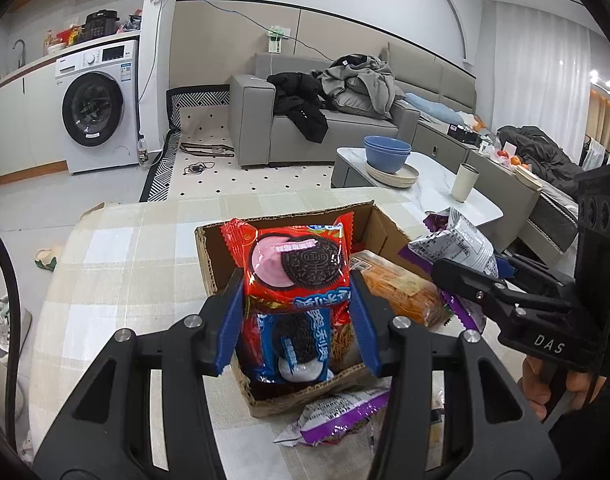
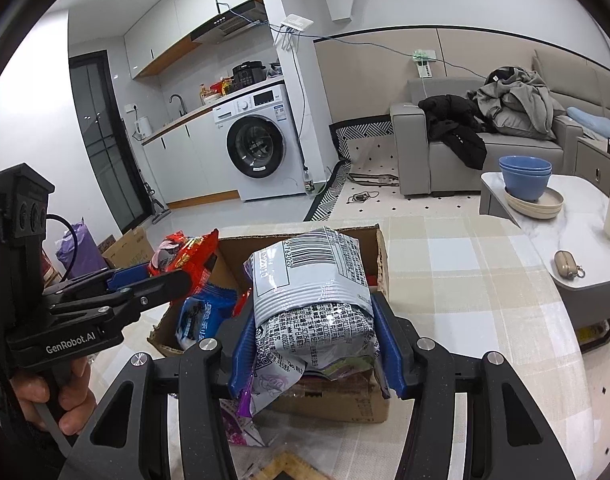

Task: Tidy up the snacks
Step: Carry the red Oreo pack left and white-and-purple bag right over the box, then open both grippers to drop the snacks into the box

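Observation:
An open cardboard box (image 1: 207, 256) stands on the checked tablecloth. Above it my left gripper (image 1: 301, 316) is shut on a red Oreo pack (image 1: 297, 268), which stands upright between the blue pads. Under it, inside the box, lie a blue Oreo pack (image 1: 301, 348) and an orange snack pack (image 1: 401, 288). My right gripper (image 2: 317, 340) is shut on a silver pack with a barcode (image 2: 309, 276), held over the box (image 2: 381, 256). It shows at the right of the left wrist view as the right gripper (image 1: 465, 276). The left gripper (image 2: 165, 276) with its red pack (image 2: 185, 256) appears at the left.
A purple-and-silver pack (image 1: 337, 412) lies on the cloth before the box. Behind the table stands a white coffee table (image 1: 433, 188) with stacked blue bowls (image 1: 387, 152) and a cup (image 1: 465, 182). A grey sofa (image 1: 273, 132) and a washing machine (image 1: 97, 108) are farther off.

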Demonstrator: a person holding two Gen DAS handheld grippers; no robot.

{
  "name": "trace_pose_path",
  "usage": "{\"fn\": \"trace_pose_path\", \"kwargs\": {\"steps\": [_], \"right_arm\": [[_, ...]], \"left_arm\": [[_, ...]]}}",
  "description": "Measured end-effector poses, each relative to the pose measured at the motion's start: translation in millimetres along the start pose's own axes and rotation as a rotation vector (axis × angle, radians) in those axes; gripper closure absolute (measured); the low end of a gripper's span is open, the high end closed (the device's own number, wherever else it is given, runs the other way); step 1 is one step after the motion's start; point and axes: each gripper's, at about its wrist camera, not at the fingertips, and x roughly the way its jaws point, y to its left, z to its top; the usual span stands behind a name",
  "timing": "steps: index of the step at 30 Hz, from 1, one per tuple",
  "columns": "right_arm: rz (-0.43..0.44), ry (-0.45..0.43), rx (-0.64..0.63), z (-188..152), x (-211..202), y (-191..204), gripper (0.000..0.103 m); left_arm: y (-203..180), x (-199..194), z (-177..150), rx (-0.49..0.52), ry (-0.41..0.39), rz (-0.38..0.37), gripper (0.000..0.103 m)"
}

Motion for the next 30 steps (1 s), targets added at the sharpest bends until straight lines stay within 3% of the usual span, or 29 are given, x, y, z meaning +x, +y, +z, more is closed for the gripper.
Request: {"fn": "trace_pose_path", "kwargs": {"steps": [23, 30], "right_arm": [[-0.087, 0.098, -0.131, 16, 71, 3, 0.05], [-0.103, 0.101, -0.196, 11, 73, 6, 0.043]], "left_arm": [[-10, 104, 10, 0.055, 0.098, 0.053, 0.057], [-8, 121, 9, 0.059, 0.103, 0.077, 0.057]]}}
